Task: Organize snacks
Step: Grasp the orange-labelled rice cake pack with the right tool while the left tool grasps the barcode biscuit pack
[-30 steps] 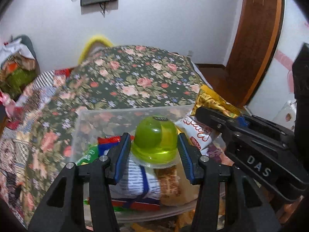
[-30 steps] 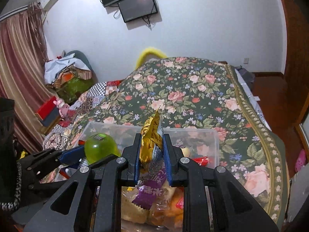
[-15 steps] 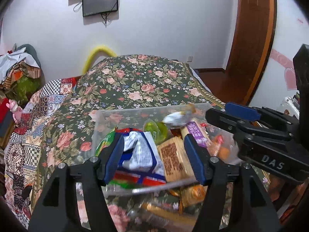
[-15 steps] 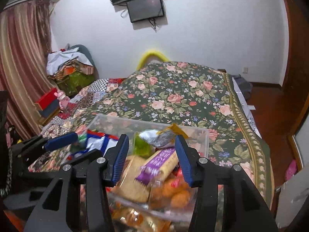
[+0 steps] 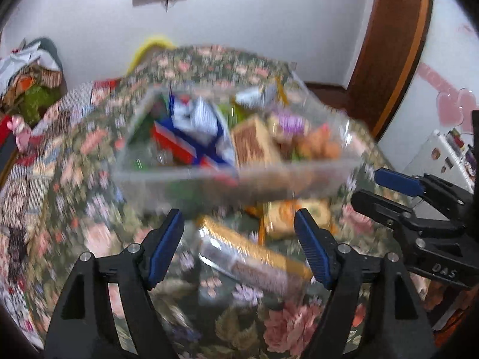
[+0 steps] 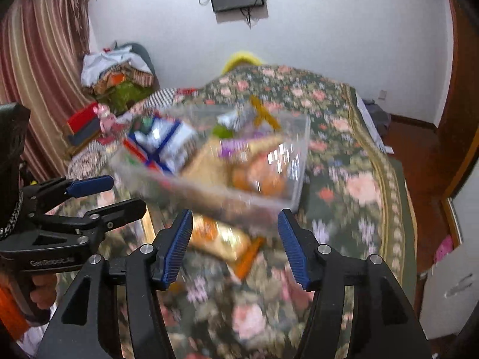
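Note:
A clear plastic bin (image 5: pixel 299 176) full of snack packets sits on the floral bedspread; it also shows in the right wrist view (image 6: pixel 295 191). Both views are blurred by motion. My left gripper (image 5: pixel 239 239) is open and empty, pulled back in front of the bin, above a gold-edged packet (image 5: pixel 254 257) lying on the bed. My right gripper (image 6: pixel 233 239) is open and empty, above an orange packet (image 6: pixel 221 239) just in front of the bin. Each gripper shows in the other's view, the right (image 5: pixel 386 188) and the left (image 6: pixel 110 194).
The floral bedspread (image 6: pixel 344 179) covers the bed. Another snack packet (image 5: pixel 296 215) lies under the bin's front edge. A pile of clothes (image 6: pixel 116 74) and a curtain (image 6: pixel 39 74) stand to the left. A wooden door (image 5: pixel 392 45) is on the right.
Both grippers let go of the green jelly cup and the gold packet over the bin, opened wide, then pulled back and tilted down, so loose packets on the bed now show.

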A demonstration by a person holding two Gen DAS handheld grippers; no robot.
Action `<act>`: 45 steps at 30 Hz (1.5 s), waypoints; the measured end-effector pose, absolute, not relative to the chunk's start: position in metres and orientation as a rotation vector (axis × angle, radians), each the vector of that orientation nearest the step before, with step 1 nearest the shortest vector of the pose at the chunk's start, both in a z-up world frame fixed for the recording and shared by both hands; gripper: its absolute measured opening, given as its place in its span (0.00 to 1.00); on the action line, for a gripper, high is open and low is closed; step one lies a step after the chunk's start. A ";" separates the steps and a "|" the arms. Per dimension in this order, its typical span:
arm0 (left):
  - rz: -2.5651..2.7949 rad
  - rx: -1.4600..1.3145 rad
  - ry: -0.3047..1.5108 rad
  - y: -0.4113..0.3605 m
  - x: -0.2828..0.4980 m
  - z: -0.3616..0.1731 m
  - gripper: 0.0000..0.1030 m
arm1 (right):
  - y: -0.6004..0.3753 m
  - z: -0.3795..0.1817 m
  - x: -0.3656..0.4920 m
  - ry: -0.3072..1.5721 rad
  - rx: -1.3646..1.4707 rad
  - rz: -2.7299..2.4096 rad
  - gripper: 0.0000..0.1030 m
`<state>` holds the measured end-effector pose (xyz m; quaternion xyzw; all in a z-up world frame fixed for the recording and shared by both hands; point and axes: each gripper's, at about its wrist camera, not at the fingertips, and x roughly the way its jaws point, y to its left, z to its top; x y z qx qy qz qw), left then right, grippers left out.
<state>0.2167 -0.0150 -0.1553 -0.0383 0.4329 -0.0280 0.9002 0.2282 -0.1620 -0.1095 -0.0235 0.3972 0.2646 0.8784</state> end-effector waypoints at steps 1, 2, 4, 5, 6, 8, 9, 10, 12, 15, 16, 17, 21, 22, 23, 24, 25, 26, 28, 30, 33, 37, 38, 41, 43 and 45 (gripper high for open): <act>-0.048 -0.091 0.916 -0.017 0.217 -0.164 0.74 | -0.163 -0.115 0.228 0.844 -0.054 0.553 0.54; -0.034 -0.094 0.934 -0.019 0.219 -0.172 0.74 | -0.163 -0.122 0.230 0.865 -0.054 0.557 0.54; 0.005 -0.083 0.952 -0.021 0.220 -0.183 0.74 | -0.164 -0.132 0.232 0.899 -0.047 0.567 0.54; 0.027 -0.080 0.957 -0.021 0.221 -0.187 0.74 | -0.163 -0.136 0.234 0.911 -0.044 0.571 0.54; 0.036 -0.081 0.961 -0.020 0.220 -0.190 0.74 | -0.161 -0.139 0.237 0.923 -0.042 0.573 0.54; 0.024 -0.100 0.969 -0.014 0.218 -0.197 0.75 | -0.156 -0.146 0.244 0.948 -0.040 0.588 0.54; 0.014 -0.108 0.965 -0.011 0.215 -0.197 0.77 | -0.153 -0.149 0.247 0.956 -0.040 0.594 0.54; 0.007 -0.110 0.962 -0.008 0.213 -0.197 0.78 | -0.148 -0.152 0.250 0.963 -0.045 0.601 0.54; -0.003 -0.105 0.954 0.000 0.207 -0.196 0.81 | -0.139 -0.156 0.256 0.974 -0.063 0.612 0.54; -0.014 -0.103 0.958 0.011 0.200 -0.195 0.81 | -0.131 -0.161 0.260 0.983 -0.068 0.630 0.61; -0.016 -0.101 0.959 0.014 0.197 -0.195 0.81 | -0.129 -0.162 0.259 0.981 -0.069 0.633 0.63; -0.017 -0.102 0.959 0.018 0.194 -0.195 0.81 | -0.127 -0.164 0.257 0.988 -0.068 0.643 0.66; -0.020 -0.124 0.969 0.031 0.191 -0.195 0.82 | -0.125 -0.168 0.247 1.016 -0.047 0.689 0.67; -0.017 -0.126 0.968 0.033 0.190 -0.195 0.82 | -0.125 -0.170 0.245 1.030 -0.042 0.703 0.67; -0.015 -0.127 0.967 0.036 0.190 -0.195 0.82 | -0.124 -0.171 0.242 1.047 -0.039 0.719 0.67; -0.013 -0.130 0.965 0.038 0.188 -0.194 0.82 | -0.124 -0.173 0.238 1.064 -0.047 0.733 0.67; -0.013 -0.131 0.965 0.041 0.187 -0.194 0.82 | -0.123 -0.173 0.230 1.061 -0.070 0.735 0.67; -0.010 -0.133 0.964 0.044 0.185 -0.192 0.81 | -0.123 -0.172 0.223 1.052 -0.093 0.738 0.67; 0.012 -0.134 0.952 0.049 0.180 -0.186 0.81 | -0.124 -0.167 0.211 1.038 -0.124 0.746 0.67; 0.021 -0.140 0.930 0.054 0.175 -0.178 0.81 | -0.128 -0.158 0.206 1.010 -0.116 0.737 0.67; 0.016 -0.164 0.907 0.059 0.166 -0.168 0.81 | -0.130 -0.144 0.208 0.952 -0.111 0.723 0.74; 0.015 -0.171 0.920 0.059 0.161 -0.167 0.81 | -0.117 -0.137 0.224 0.928 -0.110 0.749 0.85; 0.012 -0.179 0.928 0.059 0.161 -0.168 0.81 | -0.111 -0.139 0.229 0.939 -0.113 0.769 0.85; -0.007 -0.202 0.950 0.060 0.159 -0.173 0.81 | -0.093 -0.149 0.240 0.974 -0.154 0.793 0.85; -0.021 -0.201 0.953 0.059 0.158 -0.175 0.81 | -0.084 -0.159 0.242 1.001 -0.192 0.804 0.85; -0.034 -0.188 0.956 0.056 0.157 -0.177 0.81 | -0.080 -0.169 0.243 1.027 -0.210 0.814 0.85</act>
